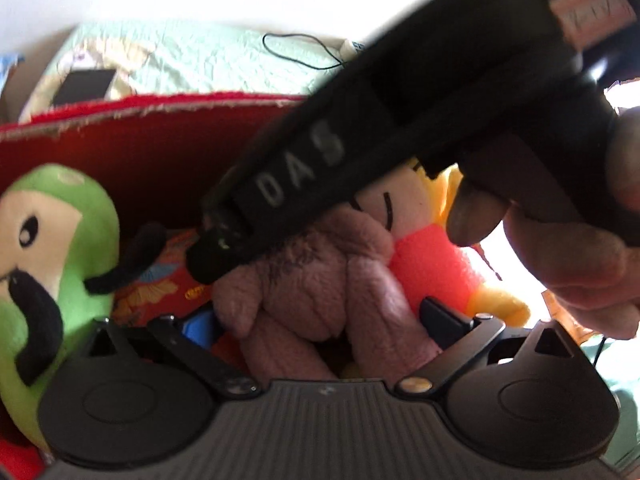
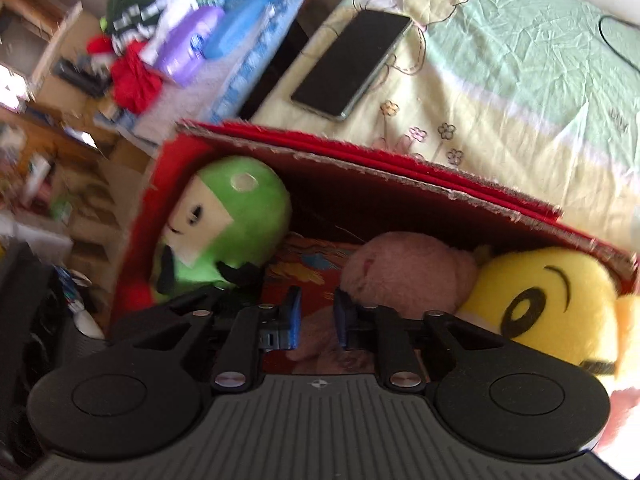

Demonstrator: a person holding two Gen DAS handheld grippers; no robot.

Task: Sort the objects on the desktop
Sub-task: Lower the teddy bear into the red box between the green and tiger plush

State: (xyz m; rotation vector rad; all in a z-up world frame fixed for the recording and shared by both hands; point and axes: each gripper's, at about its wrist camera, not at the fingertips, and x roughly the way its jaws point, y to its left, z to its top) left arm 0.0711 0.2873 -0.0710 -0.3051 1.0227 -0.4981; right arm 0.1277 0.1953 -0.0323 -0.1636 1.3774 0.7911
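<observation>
An open red cardboard box (image 2: 360, 152) holds soft toys. A green plush (image 1: 80, 216) (image 2: 240, 216) leans at its left end, and a yellow plush (image 2: 540, 300) lies at its right. A pink plush (image 1: 320, 280) (image 2: 400, 272) hangs in the middle. My left gripper (image 1: 320, 320) is shut on it, with its fingers wide apart on the toy's two sides. My right gripper (image 2: 317, 312) hovers over the box with a narrow gap between its blue pads and nothing clamped. In the left wrist view its tip (image 1: 206, 258) touches the pink plush's upper left.
A doll in a coral top (image 1: 428, 256) lies right of the pink plush, and a red patterned pack (image 2: 304, 264) lies on the box floor. A hand (image 1: 580, 256) holds the right gripper. Behind the box, a phone (image 2: 352, 60) and a black cable (image 1: 300, 52) lie on a pale green sheet (image 2: 520, 60). Clutter fills the left.
</observation>
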